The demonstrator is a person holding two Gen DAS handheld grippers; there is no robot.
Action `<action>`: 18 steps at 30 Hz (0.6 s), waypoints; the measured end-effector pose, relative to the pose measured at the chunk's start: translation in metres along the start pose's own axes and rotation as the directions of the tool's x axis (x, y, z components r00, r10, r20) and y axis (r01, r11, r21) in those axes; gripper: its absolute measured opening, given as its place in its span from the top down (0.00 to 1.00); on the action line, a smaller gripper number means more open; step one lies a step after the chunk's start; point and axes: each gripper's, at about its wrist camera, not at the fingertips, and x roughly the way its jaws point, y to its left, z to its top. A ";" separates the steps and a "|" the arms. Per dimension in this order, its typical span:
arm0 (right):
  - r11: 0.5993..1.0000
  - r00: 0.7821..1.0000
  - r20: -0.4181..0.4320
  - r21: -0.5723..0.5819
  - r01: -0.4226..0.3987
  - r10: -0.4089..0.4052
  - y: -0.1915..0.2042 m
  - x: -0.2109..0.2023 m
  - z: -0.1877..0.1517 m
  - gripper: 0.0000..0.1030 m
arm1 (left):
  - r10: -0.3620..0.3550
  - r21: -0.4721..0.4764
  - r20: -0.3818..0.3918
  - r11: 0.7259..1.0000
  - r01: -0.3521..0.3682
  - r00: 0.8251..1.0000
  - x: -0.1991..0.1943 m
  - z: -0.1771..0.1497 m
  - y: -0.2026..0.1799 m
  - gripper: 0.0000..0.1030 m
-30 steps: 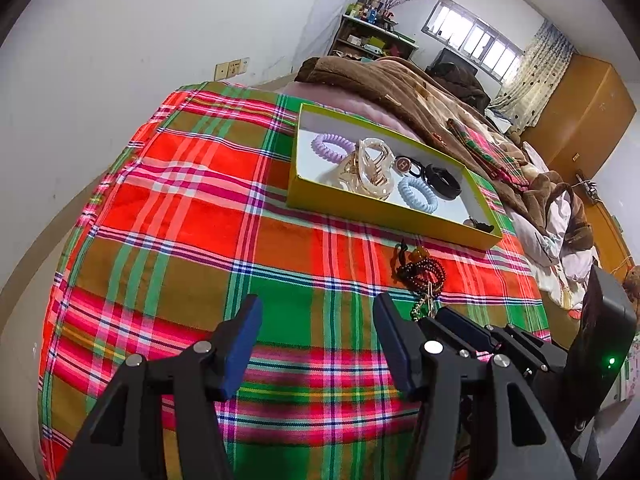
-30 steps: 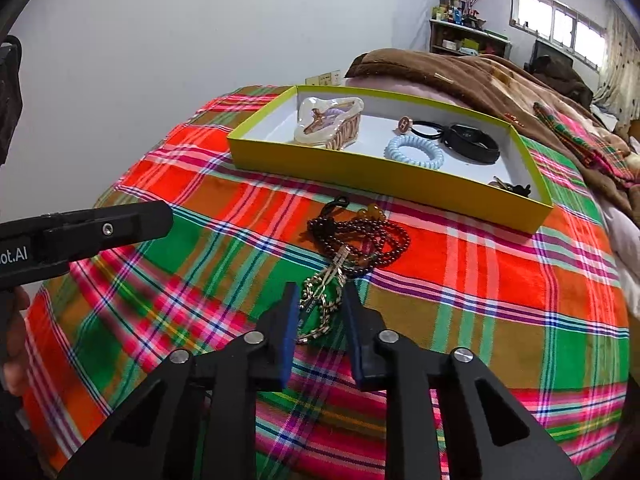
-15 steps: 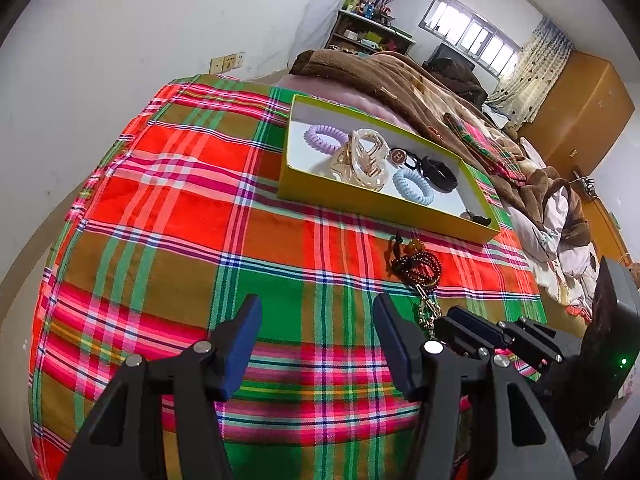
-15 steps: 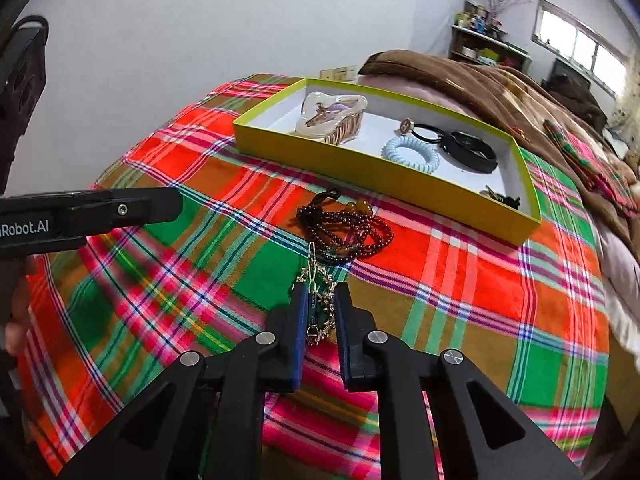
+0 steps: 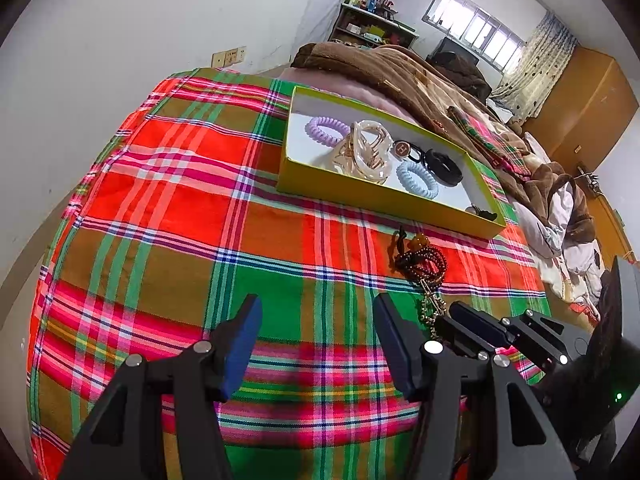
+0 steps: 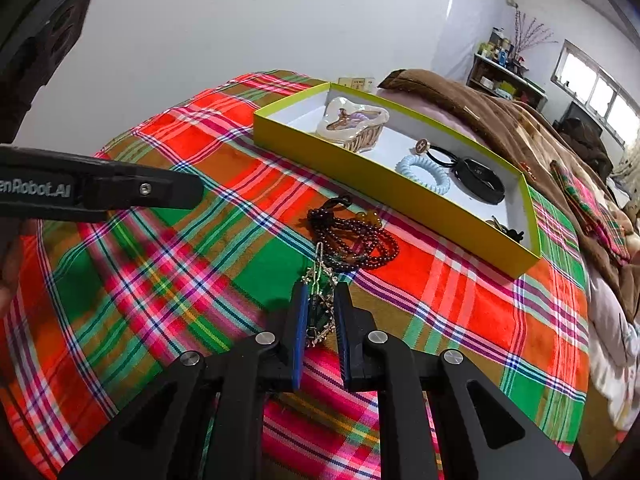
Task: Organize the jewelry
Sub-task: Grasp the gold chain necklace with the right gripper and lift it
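A yellow-green box (image 6: 360, 178) lies on the plaid cloth and holds a pearly hair claw (image 6: 354, 124), a blue coil tie (image 6: 423, 172) and a black band (image 6: 480, 180); a purple coil tie (image 5: 327, 130) shows in the left wrist view. A dark red bead bracelet (image 6: 356, 240) lies in front of the box. My right gripper (image 6: 321, 312) is shut on a gold chain (image 6: 320, 304) whose far end lies on the beads. My left gripper (image 5: 318, 344) is open and empty over the cloth, left of the beads (image 5: 422, 262).
The plaid cloth (image 5: 180, 208) covers the near part of a bed. A brown blanket (image 5: 420, 76) lies behind the box. A white wall is at the left. A shelf (image 5: 372, 24), a window and a wooden wardrobe (image 5: 580, 108) stand at the back.
My right gripper closed on the gold chain and lifted its near end. Both grippers have pulled back a little from the box. The left stays open.
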 end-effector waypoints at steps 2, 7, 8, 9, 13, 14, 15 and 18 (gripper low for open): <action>1.000 1.000 0.003 -0.001 0.000 0.000 0.000 -0.001 -0.001 0.88 | -0.002 0.000 -0.004 1.000 0.002 1.000 0.001 0.000 -0.001 0.42; 0.999 1.000 0.020 0.032 -0.014 0.013 -0.008 -0.003 -0.002 0.94 | -0.003 0.004 -0.006 1.000 0.003 1.000 0.002 0.002 -0.003 0.42; 0.999 1.000 0.022 0.043 -0.017 0.016 -0.010 -0.004 -0.002 0.96 | -0.003 0.004 -0.007 1.000 0.003 1.000 0.002 0.002 -0.004 0.42; 0.999 0.999 0.027 0.051 -0.018 0.017 -0.012 -0.005 -0.002 0.96 | -0.002 0.004 -0.008 1.000 0.002 1.000 0.003 0.003 -0.005 0.42; 0.996 0.999 0.049 0.088 -0.026 0.022 -0.024 -0.009 -0.002 0.96 | -0.010 0.016 -0.013 1.000 0.010 1.000 0.007 0.006 -0.010 0.42; 0.996 0.999 0.048 0.090 -0.028 0.024 -0.025 -0.009 -0.003 0.96 | -0.015 0.021 -0.014 1.000 0.015 1.000 0.008 0.006 -0.012 0.42; 0.995 0.998 0.047 0.095 -0.032 0.028 -0.028 -0.009 -0.004 0.96 | -0.018 0.025 -0.019 1.000 0.019 1.000 0.010 0.007 -0.015 0.42; 0.992 0.998 0.059 0.121 -0.039 0.032 -0.036 -0.011 -0.006 0.96 | -0.030 0.051 -0.024 0.998 0.031 0.999 0.014 0.011 -0.024 0.42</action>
